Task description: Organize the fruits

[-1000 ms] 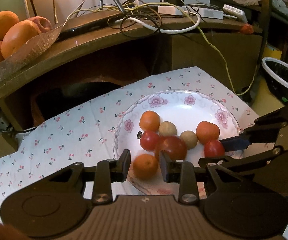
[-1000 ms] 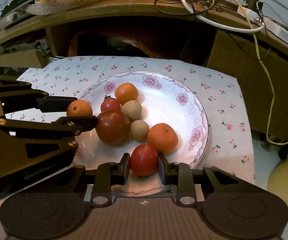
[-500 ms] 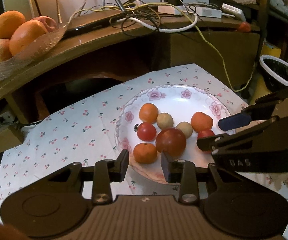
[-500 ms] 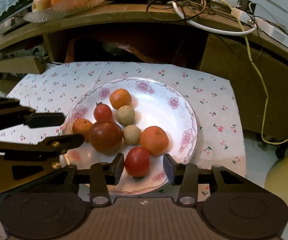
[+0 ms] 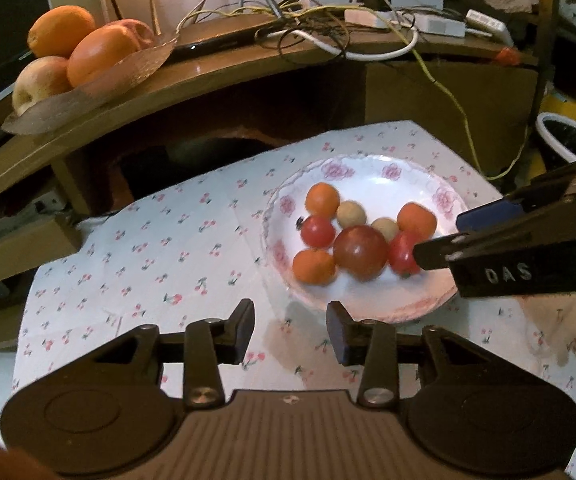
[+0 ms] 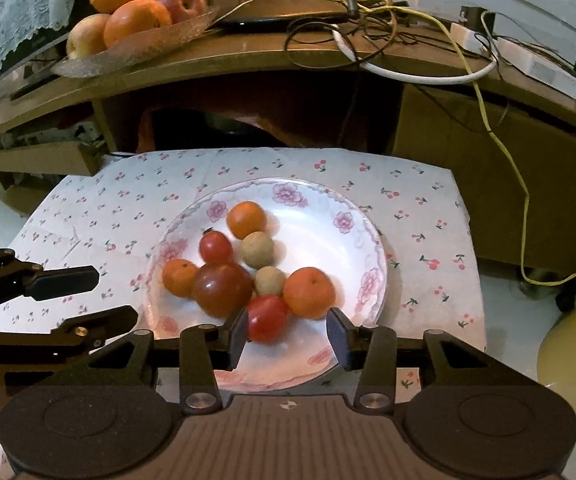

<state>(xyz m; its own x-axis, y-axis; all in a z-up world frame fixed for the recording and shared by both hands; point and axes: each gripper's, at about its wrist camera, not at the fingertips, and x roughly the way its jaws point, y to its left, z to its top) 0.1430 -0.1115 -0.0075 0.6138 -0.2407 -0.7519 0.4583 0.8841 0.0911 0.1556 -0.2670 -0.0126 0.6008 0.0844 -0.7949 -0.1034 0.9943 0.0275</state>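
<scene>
A white flowered plate (image 6: 351,240) (image 5: 371,178) on a cherry-print cloth (image 5: 148,248) holds several small fruits: oranges, red tomatoes, two tan round fruits and a large dark red tomato (image 6: 222,289) (image 5: 360,252). My right gripper (image 6: 286,334) is open above the plate's near rim, with a small red tomato (image 6: 267,318) just beyond its left finger, not gripped. My left gripper (image 5: 289,330) is open and empty over the cloth, short of the plate. Each gripper shows in the other's view, the right one (image 5: 483,232) and the left one (image 6: 84,298).
A wooden shelf (image 6: 288,60) runs behind the cloth, carrying a glass dish (image 6: 160,38) of large oranges and apples and a tangle of cables (image 6: 367,12). A dark recess lies under it. A white-rimmed bowl (image 5: 563,140) stands at far right.
Both grippers let go of their fruits, an orange on the left and a red tomato on the right, opened and drew back from the plate. The fruits stay on the plate.
</scene>
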